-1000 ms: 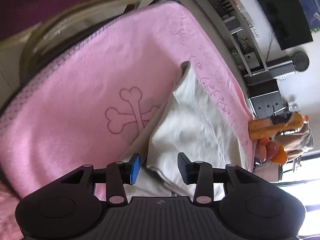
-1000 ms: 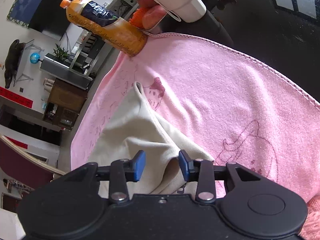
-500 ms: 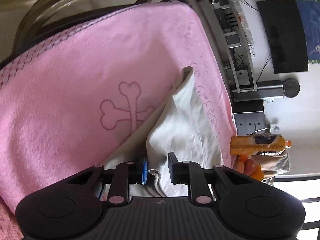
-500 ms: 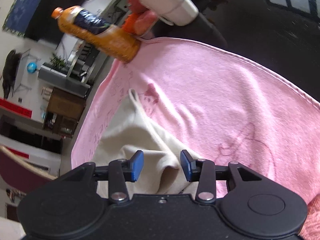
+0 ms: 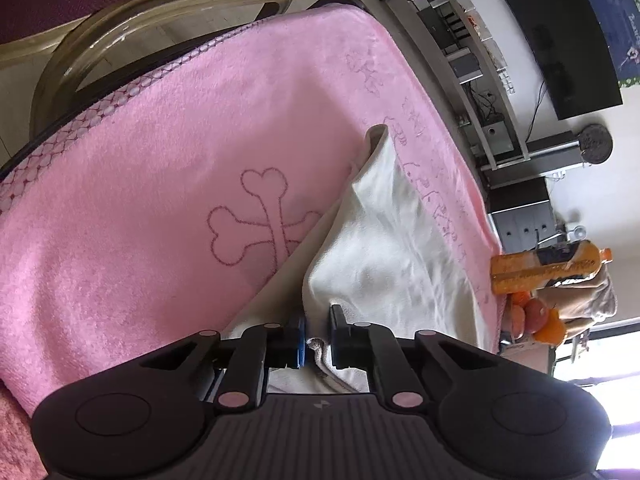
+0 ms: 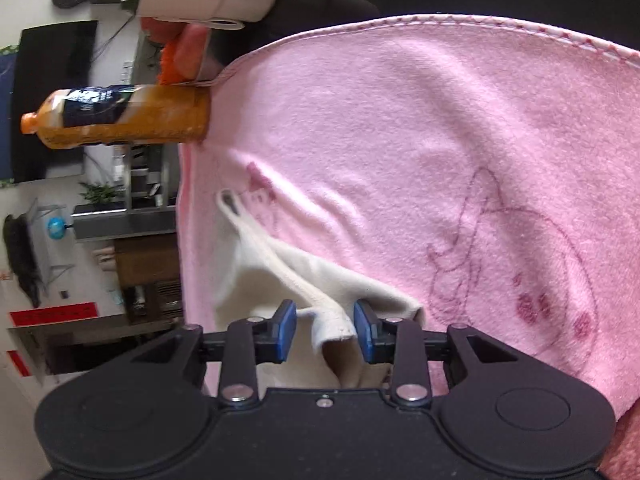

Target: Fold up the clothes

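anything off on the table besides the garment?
Mostly fine. The orange juice bottle stands right at the edge of the pink blanket, beside some fruit, close to the white garment being folded. It could get knocked. No spill or damage visible.

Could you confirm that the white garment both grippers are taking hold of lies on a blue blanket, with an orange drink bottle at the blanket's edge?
Not quite: the blanket is pink, not blue, as both wrist views show. The white garment and orange drink bottle are as described.
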A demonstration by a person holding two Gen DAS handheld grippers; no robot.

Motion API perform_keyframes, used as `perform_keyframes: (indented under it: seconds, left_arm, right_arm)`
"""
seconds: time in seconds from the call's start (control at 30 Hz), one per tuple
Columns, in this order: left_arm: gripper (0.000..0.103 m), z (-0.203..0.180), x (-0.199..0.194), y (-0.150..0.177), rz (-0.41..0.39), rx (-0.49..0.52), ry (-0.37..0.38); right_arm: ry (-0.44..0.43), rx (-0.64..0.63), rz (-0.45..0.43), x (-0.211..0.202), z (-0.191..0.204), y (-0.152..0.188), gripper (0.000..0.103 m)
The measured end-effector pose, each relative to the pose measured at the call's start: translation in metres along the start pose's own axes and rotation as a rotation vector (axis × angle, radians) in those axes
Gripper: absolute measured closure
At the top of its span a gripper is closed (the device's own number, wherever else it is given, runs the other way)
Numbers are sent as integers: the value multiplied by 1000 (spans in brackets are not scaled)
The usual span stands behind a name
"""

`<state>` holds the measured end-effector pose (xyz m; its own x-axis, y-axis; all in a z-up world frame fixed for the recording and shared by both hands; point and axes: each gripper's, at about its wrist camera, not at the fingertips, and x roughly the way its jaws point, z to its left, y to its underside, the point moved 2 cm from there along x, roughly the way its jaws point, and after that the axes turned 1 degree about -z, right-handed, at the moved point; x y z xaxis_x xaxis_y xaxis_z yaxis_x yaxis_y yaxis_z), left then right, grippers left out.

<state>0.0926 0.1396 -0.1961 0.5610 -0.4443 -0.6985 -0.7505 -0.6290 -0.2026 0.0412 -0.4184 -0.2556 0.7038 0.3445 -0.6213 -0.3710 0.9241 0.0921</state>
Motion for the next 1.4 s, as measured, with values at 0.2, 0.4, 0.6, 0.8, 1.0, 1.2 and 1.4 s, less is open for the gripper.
perform_keyframes:
  seconds: [0.2,0.4,0.6,0.8,1.0,1.2,1.4]
  left_arm:
    - [96,-4,-4,7,-5,133,-122]
    - [99,-8,-11,11,-29,217,-122]
    - [100,-8,-12,9,-36,215,-106]
    - [101,-23,-31,5,-91,226,3]
    - [100,-41,-37,10,-75,369,-181]
    - [100,-24,-14,27,17,391,-309]
    - [100,-34,-48,22,-83,319,-152]
  right_arm:
    - [279,-573,-43,2,44,34,94]
    - [166,-434,12,-2,33,23,67]
    - [52,-132,16,-6,4,1,82]
    - [-27,-357,-141,-27,41,16,98]
    - [49,-473,-138,-39,48,20,98]
    - [228,-501,-44,-24,34,22,98]
    - [27,-433,-57,-44,35,17,98]
